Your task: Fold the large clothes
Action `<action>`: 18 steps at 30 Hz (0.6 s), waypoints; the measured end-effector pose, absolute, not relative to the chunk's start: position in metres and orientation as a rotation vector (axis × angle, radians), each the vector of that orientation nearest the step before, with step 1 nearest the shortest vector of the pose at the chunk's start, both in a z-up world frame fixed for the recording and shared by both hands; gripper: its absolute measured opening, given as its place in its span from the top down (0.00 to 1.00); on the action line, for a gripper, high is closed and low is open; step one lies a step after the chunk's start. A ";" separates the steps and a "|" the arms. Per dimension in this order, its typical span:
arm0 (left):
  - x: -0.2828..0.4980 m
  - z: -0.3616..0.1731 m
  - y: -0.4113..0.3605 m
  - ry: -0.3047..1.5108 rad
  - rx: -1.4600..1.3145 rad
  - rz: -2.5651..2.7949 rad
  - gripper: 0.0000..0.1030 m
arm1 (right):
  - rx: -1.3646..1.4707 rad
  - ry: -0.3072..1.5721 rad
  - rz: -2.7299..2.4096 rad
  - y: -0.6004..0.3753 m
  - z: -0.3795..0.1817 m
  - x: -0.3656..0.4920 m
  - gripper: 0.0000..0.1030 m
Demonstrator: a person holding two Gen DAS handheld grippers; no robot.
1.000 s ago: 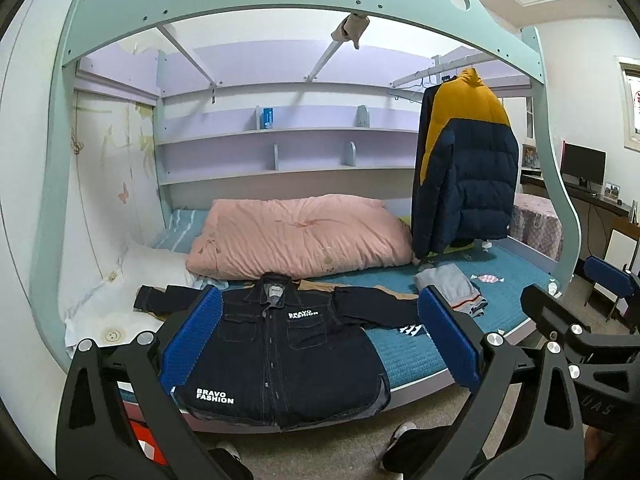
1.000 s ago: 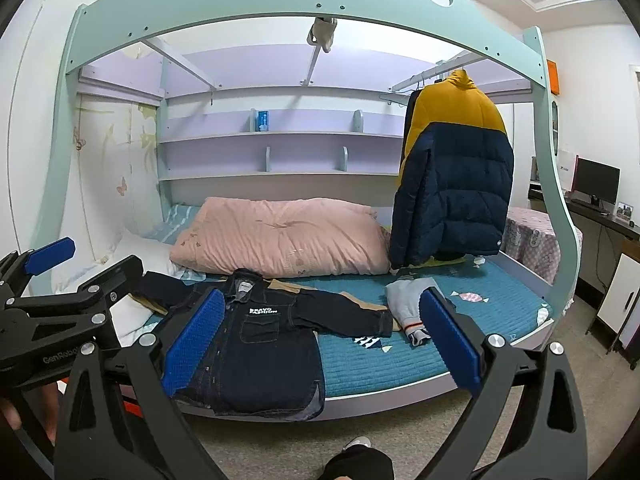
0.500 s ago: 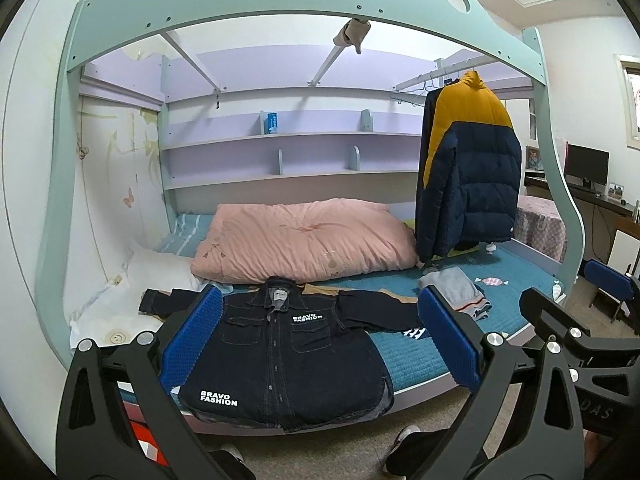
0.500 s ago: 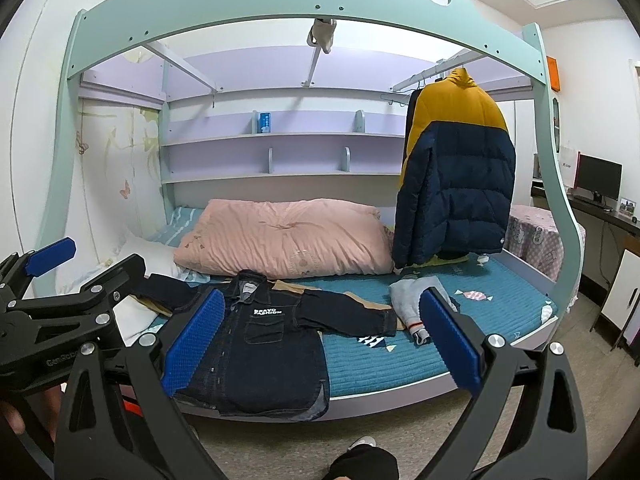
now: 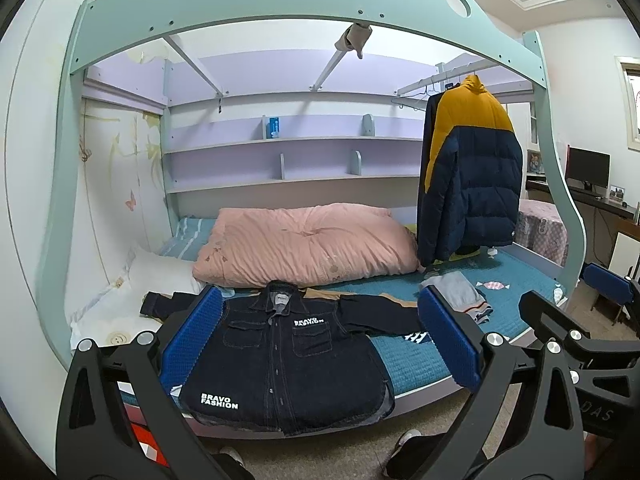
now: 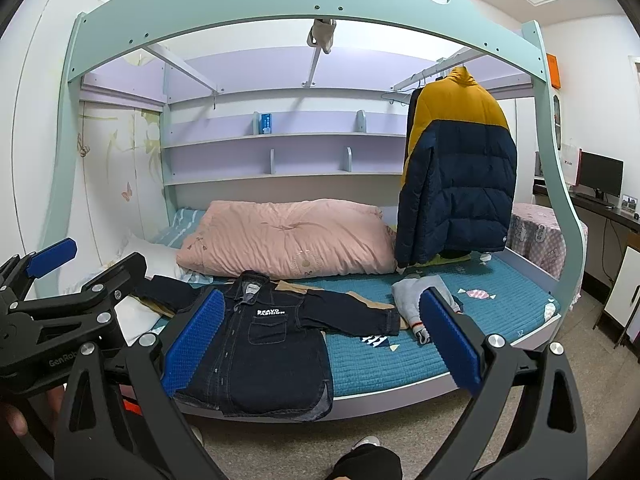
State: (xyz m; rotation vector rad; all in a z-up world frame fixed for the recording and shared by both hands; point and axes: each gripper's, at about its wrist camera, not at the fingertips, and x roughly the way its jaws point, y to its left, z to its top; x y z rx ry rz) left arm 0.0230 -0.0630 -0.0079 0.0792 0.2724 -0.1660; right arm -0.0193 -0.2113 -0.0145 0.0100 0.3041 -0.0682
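A dark denim jacket (image 5: 280,356) with white "BRAVO FASHION" lettering lies spread flat, front up and sleeves out, on the front edge of the teal bed (image 5: 416,360). It also shows in the right wrist view (image 6: 260,352). My left gripper (image 5: 320,340) is open and empty, held in the air in front of the bed, well short of the jacket. My right gripper (image 6: 320,340) is open and empty too, at about the same distance. The left gripper shows at the left of the right wrist view (image 6: 72,280).
A pink duvet (image 5: 304,248) lies at the back of the bed. A small grey garment (image 5: 456,296) lies right of the jacket. A navy and yellow puffer coat (image 5: 468,184) hangs from a rail at the right. A white pillow (image 5: 160,276) is at the left.
Both views have tilted slightly and the bed sits a little lower in the frames. The jacket has not moved and both grippers remain open.
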 end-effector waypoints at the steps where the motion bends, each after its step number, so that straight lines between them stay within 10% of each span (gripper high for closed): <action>1: 0.023 -0.007 -0.063 0.270 0.080 -0.165 0.04 | 0.010 0.305 -0.066 -0.210 -0.014 -0.019 0.08; 18: 0.023 -0.006 -0.065 0.264 0.079 -0.161 0.04 | 0.014 0.304 -0.068 -0.209 -0.014 -0.020 0.08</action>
